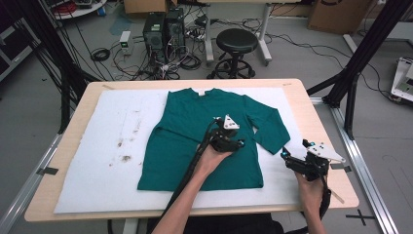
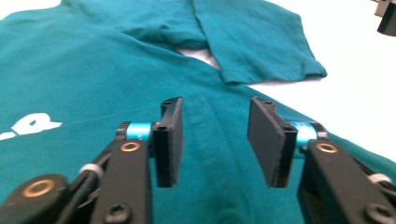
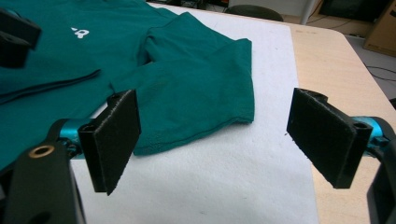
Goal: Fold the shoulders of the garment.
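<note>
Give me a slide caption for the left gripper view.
Left gripper open above the green T-shirt, its sleeve lying on the white mat.

Wide-apart tongs (image 3: 215, 140) hover over white mat (image 3: 224, 186) beside teal sleeve (image 3: 196, 84).

- The high view is evenly lit from overhead, soft and slightly grainy, with faint shadows.
- The white mat (image 1: 97, 146) reads bright (nearly blown out in the left gripper view).
- Both gripper views blur the near jaws; far edges go soft.
</note>
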The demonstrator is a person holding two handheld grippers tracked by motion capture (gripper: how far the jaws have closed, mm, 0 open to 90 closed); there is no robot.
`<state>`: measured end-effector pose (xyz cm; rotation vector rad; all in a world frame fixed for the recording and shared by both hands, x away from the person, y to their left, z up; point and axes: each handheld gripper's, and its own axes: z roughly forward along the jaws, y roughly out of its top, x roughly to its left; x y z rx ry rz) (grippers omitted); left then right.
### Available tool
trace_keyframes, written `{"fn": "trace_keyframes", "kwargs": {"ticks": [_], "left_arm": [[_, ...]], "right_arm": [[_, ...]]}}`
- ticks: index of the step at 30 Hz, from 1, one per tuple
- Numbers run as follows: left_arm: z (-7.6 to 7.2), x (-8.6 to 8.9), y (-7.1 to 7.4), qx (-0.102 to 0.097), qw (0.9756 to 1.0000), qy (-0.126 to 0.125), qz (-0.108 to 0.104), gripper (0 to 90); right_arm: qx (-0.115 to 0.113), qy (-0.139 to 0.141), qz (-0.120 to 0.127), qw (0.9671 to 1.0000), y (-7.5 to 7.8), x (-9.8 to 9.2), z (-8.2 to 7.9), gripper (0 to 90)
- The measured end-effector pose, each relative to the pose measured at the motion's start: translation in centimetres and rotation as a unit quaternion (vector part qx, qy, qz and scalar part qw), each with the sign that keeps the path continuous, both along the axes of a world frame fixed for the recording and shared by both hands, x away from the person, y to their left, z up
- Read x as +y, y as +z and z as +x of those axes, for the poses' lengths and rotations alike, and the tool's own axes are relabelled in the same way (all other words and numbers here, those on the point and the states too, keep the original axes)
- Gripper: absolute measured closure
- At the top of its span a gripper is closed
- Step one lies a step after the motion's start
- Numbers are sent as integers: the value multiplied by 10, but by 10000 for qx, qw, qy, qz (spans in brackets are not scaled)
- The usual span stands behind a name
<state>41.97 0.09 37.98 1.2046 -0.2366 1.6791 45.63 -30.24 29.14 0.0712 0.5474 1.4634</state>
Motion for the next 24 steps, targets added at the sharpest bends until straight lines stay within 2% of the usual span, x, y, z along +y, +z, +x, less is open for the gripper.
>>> {"fn": "trace_keyframes", "kwargs": {"ticks": [5,7,9,11,15,18,19,21,23,24], "left_arm": [[-11,27,0,-138,9996,-39,-245,530],[-16,46,4,-221,9986,-21,-470,534],[-20,69,9,-239,9967,-56,-776,536],[-24,98,15,-255,9933,14,-1125,535],[-28,149,21,-233,9875,23,-1556,526],[-27,191,27,-241,9803,-1,-1962,526],[-26,198,29,-201,9785,-5,-2052,526],[-18,217,36,-55,9730,50,-2307,520],[-12,226,42,130,9693,44,-2457,519],[-8,230,44,211,9686,40,-2475,512]], "right_arm": [[2,-17,-6,10000,0,0,0,180],[-2,-15,-3,10000,0,0,0,180],[-5,2,-4,10000,0,0,0,180],[-6,-13,1,10000,0,0,0,180],[-6,-18,6,10000,0,0,0,180],[3,-36,22,10000,0,0,0,180],[6,-40,27,10000,0,1,0,180],[28,-56,31,10000,0,1,0,180],[22,-60,34,10000,0,2,0,180],[10,-71,34,10000,0,1,0,180]]}}
